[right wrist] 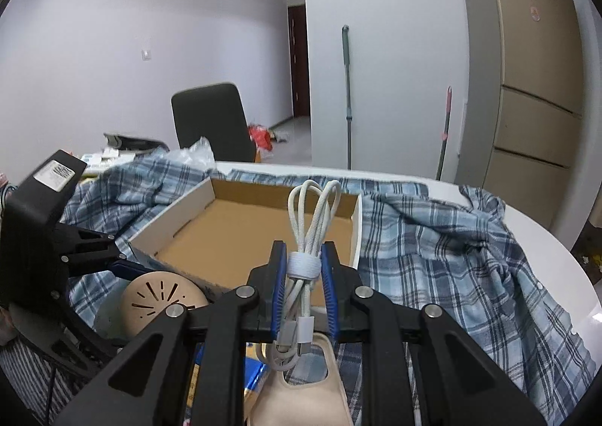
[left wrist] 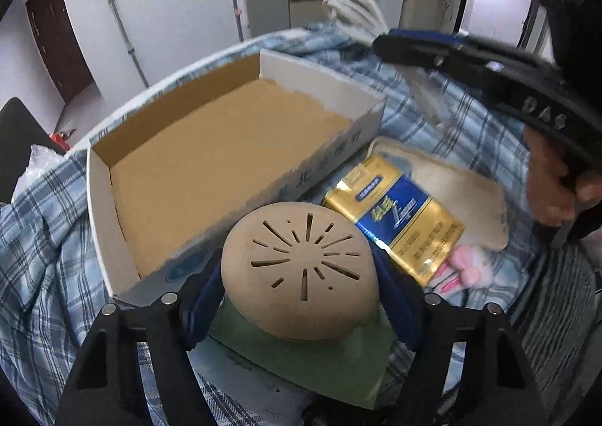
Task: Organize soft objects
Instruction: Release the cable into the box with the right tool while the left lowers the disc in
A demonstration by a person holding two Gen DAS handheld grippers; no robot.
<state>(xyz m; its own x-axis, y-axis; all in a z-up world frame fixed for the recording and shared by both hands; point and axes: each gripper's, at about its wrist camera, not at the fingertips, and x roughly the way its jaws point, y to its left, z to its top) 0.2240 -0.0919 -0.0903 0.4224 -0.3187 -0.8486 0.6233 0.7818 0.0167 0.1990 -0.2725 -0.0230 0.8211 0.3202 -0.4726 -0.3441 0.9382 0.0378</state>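
The left wrist camera sits close above the left tongs point(left wrist: 301, 275) and faces steeply down onto the table, toward the far wall. The right wrist camera sits behind the right tongs point(right wrist: 303, 268) and faces shallowly downward across the room. Both views share the cardboard box point(left wrist: 225, 147) point(right wrist: 240, 230), the checked cloth point(left wrist: 45, 238) point(right wrist: 432, 256) and the round beige disc point(left wrist: 301, 268) point(right wrist: 158, 298).

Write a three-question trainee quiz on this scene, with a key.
1. True or false: the box has things in it.
2. What does the right tool hold? A) cable B) sock C) gold pack
3. Which thing sits between the left tool's fingers?

Key:
1. False; only its bare brown floor shows.
2. A; the jaws clamp the white cable.
3. The tan dome, with slots cut in its top.
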